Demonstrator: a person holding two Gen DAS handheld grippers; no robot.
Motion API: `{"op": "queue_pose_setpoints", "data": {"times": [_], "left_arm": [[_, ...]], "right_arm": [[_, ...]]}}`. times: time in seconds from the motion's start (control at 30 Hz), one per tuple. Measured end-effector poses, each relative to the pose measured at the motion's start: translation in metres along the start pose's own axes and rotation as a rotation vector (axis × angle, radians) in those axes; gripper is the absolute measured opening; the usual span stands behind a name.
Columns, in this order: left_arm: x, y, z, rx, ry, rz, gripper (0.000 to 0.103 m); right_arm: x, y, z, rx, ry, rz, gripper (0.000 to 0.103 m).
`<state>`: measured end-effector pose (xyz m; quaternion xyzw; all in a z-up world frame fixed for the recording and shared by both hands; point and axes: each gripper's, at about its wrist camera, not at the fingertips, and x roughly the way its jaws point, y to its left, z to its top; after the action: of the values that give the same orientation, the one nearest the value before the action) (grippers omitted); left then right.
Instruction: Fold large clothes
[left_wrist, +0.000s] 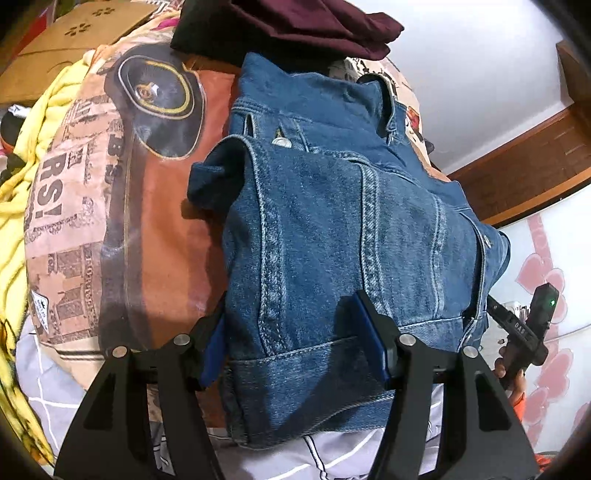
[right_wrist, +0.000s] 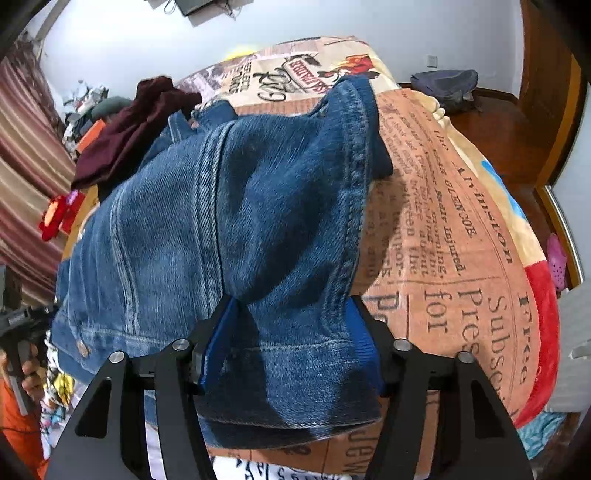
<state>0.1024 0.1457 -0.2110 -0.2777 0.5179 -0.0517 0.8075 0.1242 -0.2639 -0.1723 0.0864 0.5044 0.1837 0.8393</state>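
Left wrist view — the left claw (left_wrist: 295, 343) stands apart, straddling the hem of the folded denim jacket (left_wrist: 332, 229) lying on the bed's printed blanket (left_wrist: 155, 229). Right wrist view — the right claw (right_wrist: 291, 343) likewise gapes around the jacket's hem, unclamped.

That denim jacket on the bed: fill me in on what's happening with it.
A person is folding a blue denim jacket on a bed covered with a newspaper-print blanket, a two-finger tool in each hand. The left claw and the right claw each straddle the jacket's near hem, with denim between the blue pads; whether they press on it cannot be told. The jacket already lies folded into a compact stack. A maroon garment lies beyond it.
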Motion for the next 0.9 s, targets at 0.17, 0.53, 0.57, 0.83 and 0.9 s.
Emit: {"op": "queue_pose_setpoints", "data": {"times": [0.17,0.53,0.57,0.83,0.9], "left_arm": [[-0.018,-0.025,0.002,0.118,-0.06,-0.005,0.01],[-0.065,-0.047,0.071,0.09,-0.244,-0.177,0.007],[-0.063,-0.043,0.079,0.073,-0.255,-0.178,0.007],[-0.016,-0.005,0.143,-0.065,-0.243,-0.136,0.007],[0.005,0.0,0.154,-0.07,-0.217,-0.083,0.007]], "right_arm": [[-0.012,0.002,0.001,0.006,-0.048,0.024,0.013],[-0.067,0.029,0.049,-0.01,-0.274,0.166,0.01],[-0.065,0.032,0.055,-0.013,-0.282,0.162,0.01],[-0.006,0.014,0.112,0.018,-0.232,0.07,0.01],[0.01,0.003,0.127,0.049,-0.216,0.055,0.01]]}}
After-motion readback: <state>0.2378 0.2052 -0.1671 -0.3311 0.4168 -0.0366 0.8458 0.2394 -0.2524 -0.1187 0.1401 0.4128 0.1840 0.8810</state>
